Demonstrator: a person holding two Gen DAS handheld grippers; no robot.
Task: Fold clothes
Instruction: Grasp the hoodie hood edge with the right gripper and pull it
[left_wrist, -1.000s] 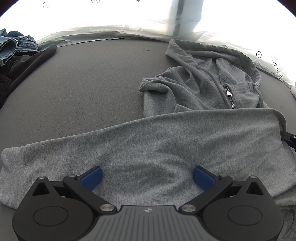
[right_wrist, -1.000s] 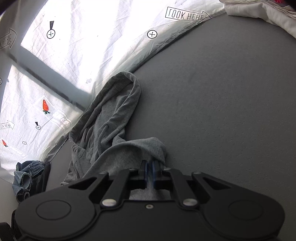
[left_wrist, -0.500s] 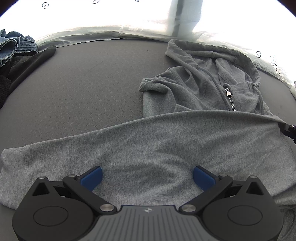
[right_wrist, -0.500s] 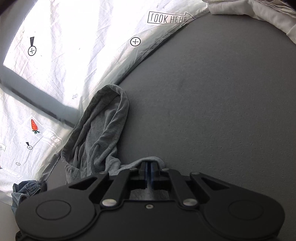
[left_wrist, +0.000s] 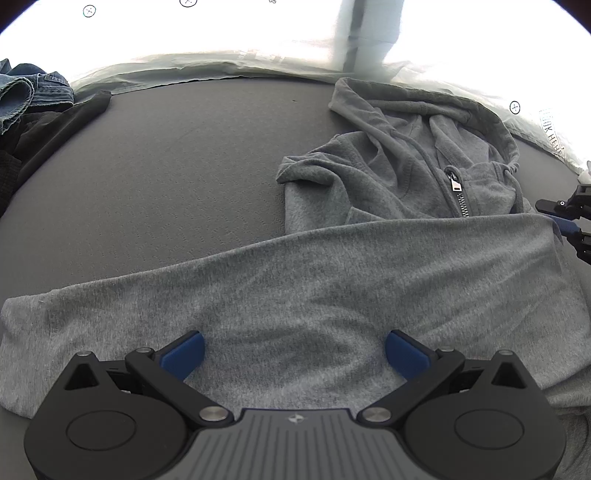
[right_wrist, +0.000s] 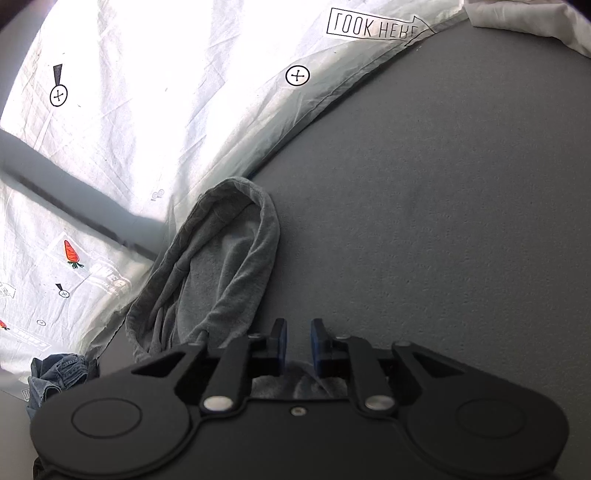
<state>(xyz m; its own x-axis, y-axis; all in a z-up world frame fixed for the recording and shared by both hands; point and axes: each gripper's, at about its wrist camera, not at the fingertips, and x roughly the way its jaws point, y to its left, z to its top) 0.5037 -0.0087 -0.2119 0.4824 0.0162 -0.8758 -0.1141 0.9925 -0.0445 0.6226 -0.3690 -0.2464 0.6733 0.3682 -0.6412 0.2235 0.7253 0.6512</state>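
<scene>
A grey zip hoodie lies on the dark grey table, its lower part folded into a wide band across the front. Its hood and zipper pull lie behind the band. My left gripper hovers open over the band, blue pads wide apart. My right gripper is at the band's right end with its jaws opening. In the right wrist view the right gripper has a narrow gap with bare table between the pads. Grey cloth shows just behind them, and the hood lies ahead on the left.
Denim clothes and a black garment are piled at the table's far left. A white cloth lies at the far right corner. A printed white sheet hangs behind the table edge.
The right gripper moved along the table with the band's right end pinched, then its jaws parted and let the cloth go. The left gripper has stayed still and open.
</scene>
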